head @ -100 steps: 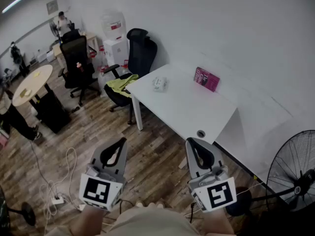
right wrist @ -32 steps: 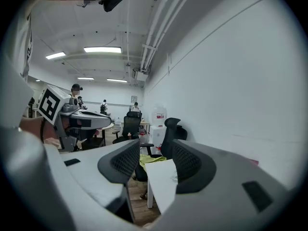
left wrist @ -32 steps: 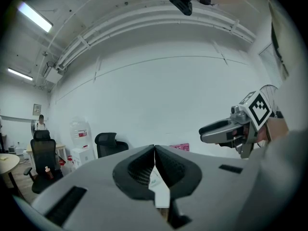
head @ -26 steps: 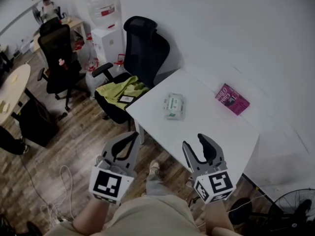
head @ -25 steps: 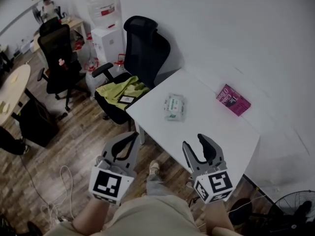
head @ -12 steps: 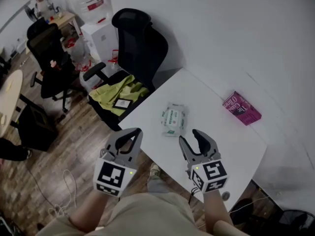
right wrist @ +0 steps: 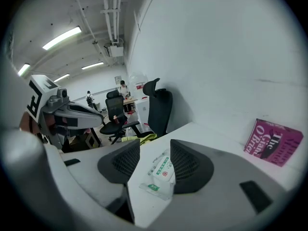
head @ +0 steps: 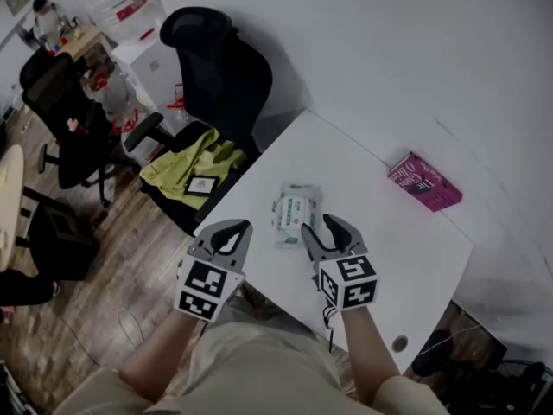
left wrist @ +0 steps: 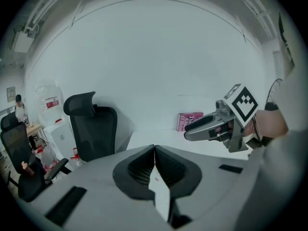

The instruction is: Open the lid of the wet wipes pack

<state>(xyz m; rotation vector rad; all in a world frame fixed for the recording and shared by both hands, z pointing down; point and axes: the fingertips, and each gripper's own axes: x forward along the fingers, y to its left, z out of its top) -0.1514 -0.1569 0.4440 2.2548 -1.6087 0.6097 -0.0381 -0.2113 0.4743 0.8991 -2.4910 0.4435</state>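
Wet wipes pack (head: pixel 292 212) lies on table (head: pixel 393 236) by R gripper (head: pixel 318 226).

Illumination is even and soft, supplied by ceiling tube lights (right wrist: pixel 61 37). Both gripper views show strong fisheye distortion with dark vignetted corners.

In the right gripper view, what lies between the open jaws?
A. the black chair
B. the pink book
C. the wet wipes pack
C: the wet wipes pack lies on the white table between the parted jaws of the right gripper, not gripped.
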